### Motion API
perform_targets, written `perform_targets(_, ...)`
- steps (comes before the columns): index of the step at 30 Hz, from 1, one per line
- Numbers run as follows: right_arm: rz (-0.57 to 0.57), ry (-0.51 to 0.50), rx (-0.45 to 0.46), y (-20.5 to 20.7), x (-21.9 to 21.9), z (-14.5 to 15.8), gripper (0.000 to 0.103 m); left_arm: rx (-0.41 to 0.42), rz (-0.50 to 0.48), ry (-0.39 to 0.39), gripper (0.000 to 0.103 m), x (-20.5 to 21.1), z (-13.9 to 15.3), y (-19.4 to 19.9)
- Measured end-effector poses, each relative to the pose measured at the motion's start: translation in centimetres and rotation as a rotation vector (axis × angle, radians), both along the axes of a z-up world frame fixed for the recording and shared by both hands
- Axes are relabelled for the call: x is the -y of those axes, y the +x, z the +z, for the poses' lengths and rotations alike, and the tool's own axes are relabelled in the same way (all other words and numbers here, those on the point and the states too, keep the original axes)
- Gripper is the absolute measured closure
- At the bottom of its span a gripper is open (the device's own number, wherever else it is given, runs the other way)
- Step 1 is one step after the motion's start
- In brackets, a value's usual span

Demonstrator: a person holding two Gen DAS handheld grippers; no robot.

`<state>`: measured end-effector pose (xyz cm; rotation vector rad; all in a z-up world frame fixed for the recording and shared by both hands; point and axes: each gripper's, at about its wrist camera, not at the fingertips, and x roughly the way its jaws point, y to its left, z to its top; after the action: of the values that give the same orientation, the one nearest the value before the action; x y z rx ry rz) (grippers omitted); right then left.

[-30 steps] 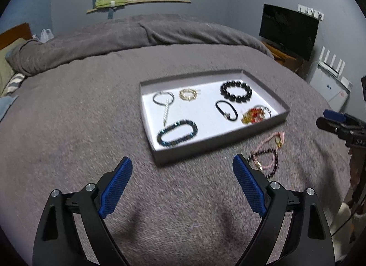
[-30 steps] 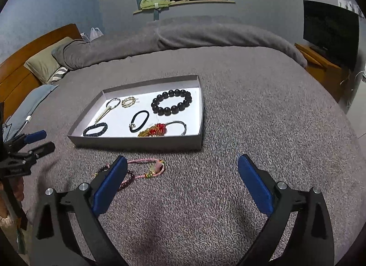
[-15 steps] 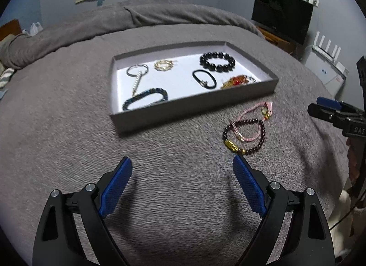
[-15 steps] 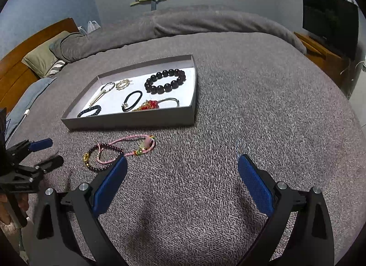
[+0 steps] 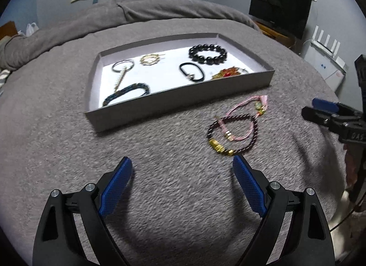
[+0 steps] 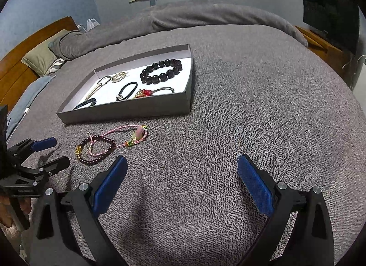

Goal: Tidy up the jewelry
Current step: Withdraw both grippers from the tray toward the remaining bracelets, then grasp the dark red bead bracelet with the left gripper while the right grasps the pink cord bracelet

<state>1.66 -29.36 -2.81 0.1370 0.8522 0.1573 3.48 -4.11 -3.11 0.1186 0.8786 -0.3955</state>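
Both tongs hang wide apart and empty over a grey bed (image 6: 251,106). Just ahead of the left tongs (image 5: 181,175), near their right fingertip, a dark beaded bracelet (image 5: 232,134) lies tangled with a pink cord bracelet (image 5: 248,103). Beyond both sits a shallow grey tray (image 5: 178,99) of jewelry, ahead-left of the right tongs (image 6: 181,172).

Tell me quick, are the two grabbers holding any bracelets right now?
Left gripper: jaws open, holding nothing.
Right gripper: jaws open, holding nothing.
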Motion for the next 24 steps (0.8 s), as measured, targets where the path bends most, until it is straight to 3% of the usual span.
perform_targets(2, 0.001, 0.006, -0.001, 0.1, 0.2, -0.1, 0.007, 0.004, -0.021, -0.01, 0.025, 0.8, 0.2, 0.1)
perform_targets(4, 0.003, 0.009, 0.001, 0.1, 0.2, -0.2, 0.008, -0.002, -0.054, -0.02, 0.046, 1.6, 0.3, 0.3)
perform_targets(8, 0.023, 0.006, 0.012, 0.3, -0.2, -0.1, 0.026, -0.021, -0.078, -0.037, 0.062, 2.5, 0.0, 0.8)
perform_targets(10, 0.039, 0.001, 0.011, 0.6, -0.8, -0.2, 0.034, -0.032, -0.094, -0.037, 0.076, 2.8, -0.3, 1.0)
perform_targets(13, 0.071, 0.012, 0.004, 1.5, -2.0, -0.7, 0.044, -0.043, -0.092, 0.009, 0.092, 3.1, -0.9, 1.2)
perform_targets(20, 0.114, 0.002, 0.002, 3.7, -4.5, -1.3, 0.06, -0.029, -0.111, -0.012, 0.093, 1.6, -0.3, 0.4)
perform_targets(24, 0.121, -0.003, -0.019, 4.6, -5.3, -2.0, 0.064, -0.005, -0.109, -0.007, 0.096, 0.4, 0.4, -0.2)
